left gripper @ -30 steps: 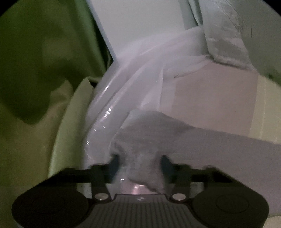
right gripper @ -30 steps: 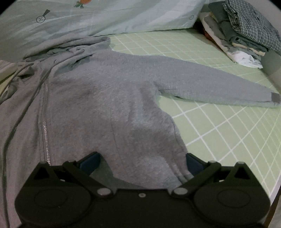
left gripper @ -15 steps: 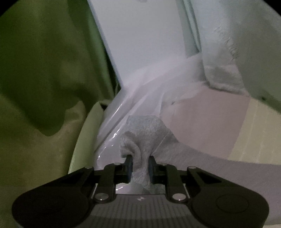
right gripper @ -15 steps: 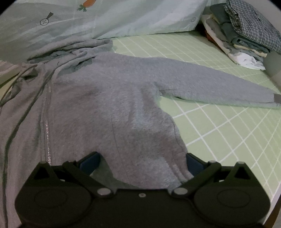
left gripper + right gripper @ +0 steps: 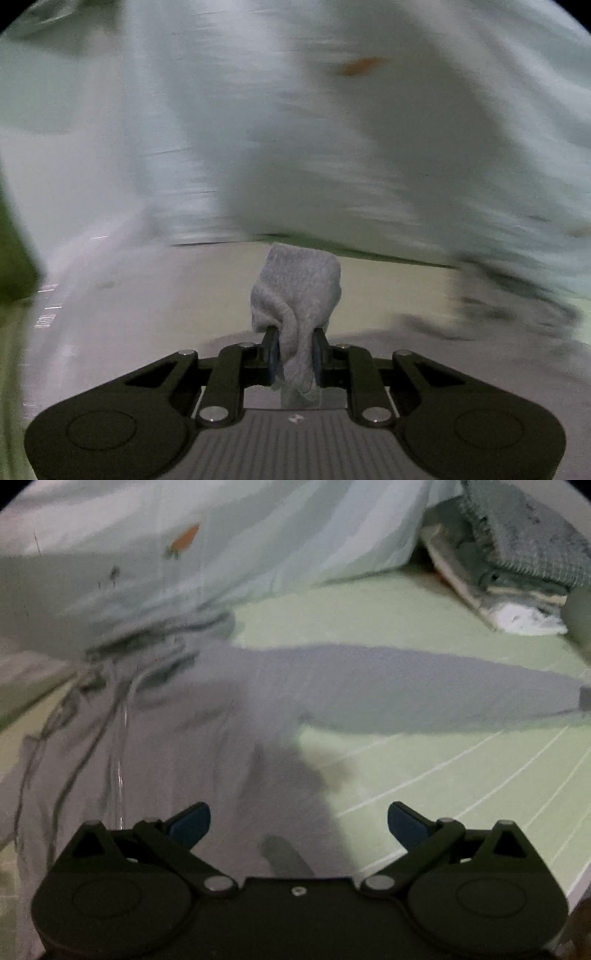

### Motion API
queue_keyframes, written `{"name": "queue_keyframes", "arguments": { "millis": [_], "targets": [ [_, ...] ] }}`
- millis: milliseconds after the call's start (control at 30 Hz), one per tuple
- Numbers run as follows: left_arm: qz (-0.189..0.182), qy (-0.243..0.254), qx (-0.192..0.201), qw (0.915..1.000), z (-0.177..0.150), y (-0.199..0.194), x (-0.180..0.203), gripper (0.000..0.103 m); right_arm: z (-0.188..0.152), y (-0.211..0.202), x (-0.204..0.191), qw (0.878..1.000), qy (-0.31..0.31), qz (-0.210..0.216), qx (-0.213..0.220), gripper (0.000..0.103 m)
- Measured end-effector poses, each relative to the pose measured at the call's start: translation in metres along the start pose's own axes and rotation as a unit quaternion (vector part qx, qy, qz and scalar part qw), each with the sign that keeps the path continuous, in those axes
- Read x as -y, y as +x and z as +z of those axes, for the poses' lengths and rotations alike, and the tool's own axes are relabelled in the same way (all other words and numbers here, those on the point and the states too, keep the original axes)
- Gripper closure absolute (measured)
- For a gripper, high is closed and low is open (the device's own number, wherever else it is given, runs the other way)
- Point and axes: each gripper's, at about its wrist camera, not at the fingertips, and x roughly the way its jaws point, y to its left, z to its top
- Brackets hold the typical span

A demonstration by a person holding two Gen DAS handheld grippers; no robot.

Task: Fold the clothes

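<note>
A grey zip hoodie (image 5: 177, 746) lies spread on the green grid bedsheet (image 5: 461, 775), its right sleeve (image 5: 424, 690) stretched out toward the right. My left gripper (image 5: 295, 350) is shut on the bunched grey cuff of the other sleeve (image 5: 295, 288), which sticks up between the pads and is lifted off the bed. My right gripper (image 5: 299, 819) hangs open just above the hoodie's lower side edge, with nothing between its blue pads (image 5: 192, 821).
A pale green duvet with a carrot print (image 5: 184, 539) lies bunched along the head of the bed behind the hoodie. A stack of folded clothes (image 5: 517, 565) sits at the far right corner. The left wrist view is heavily motion-blurred.
My left gripper closed on the sleeve cuff, then swung it up and across from the bed's edge toward the duvet. My right gripper rose off the hoodie's hem, which no longer lies between its pads.
</note>
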Motion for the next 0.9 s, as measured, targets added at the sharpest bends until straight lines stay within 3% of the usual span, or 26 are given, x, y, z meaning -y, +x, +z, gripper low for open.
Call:
{"name": "queue_keyframes", "arguments": {
  "millis": [133,200,267,367,567,767,900],
  "targets": [
    [-0.101,0.05,-0.015,0.9935,-0.02,-0.015,0.09,0.074,0.01,-0.018,0.036,1.0,0.0,-0.007,0.022,0.0],
    [-0.132,0.089,-0.022,0.987,-0.037,-0.024,0.125,0.049,0.011,-0.019,0.054,1.0,0.012,-0.014,0.024,0.0],
    [-0.143,0.124,-0.023,0.9816,-0.052,-0.032,0.147,0.033,0.008,-0.018,0.07,0.999,0.026,-0.017,0.022,0.0],
    [-0.123,0.142,-0.045,0.9812,-0.068,-0.036,0.158,0.029,0.006,-0.011,0.082,0.999,0.028,-0.017,0.014,0.0],
    [-0.059,0.096,-0.08,0.9904,-0.07,-0.031,0.124,0.027,0.009,-0.015,0.068,1.0,0.0,-0.013,0.021,0.0],
    [-0.033,0.047,-0.075,0.9955,-0.063,-0.022,0.073,0.018,0.021,-0.025,0.022,0.998,-0.043,0.017,0.039,0.0],
    [-0.024,0.032,-0.097,0.9945,-0.064,0.003,0.055,0.018,0.023,0.002,-0.019,0.996,-0.064,0.055,0.003,0.0]
  ]
}}
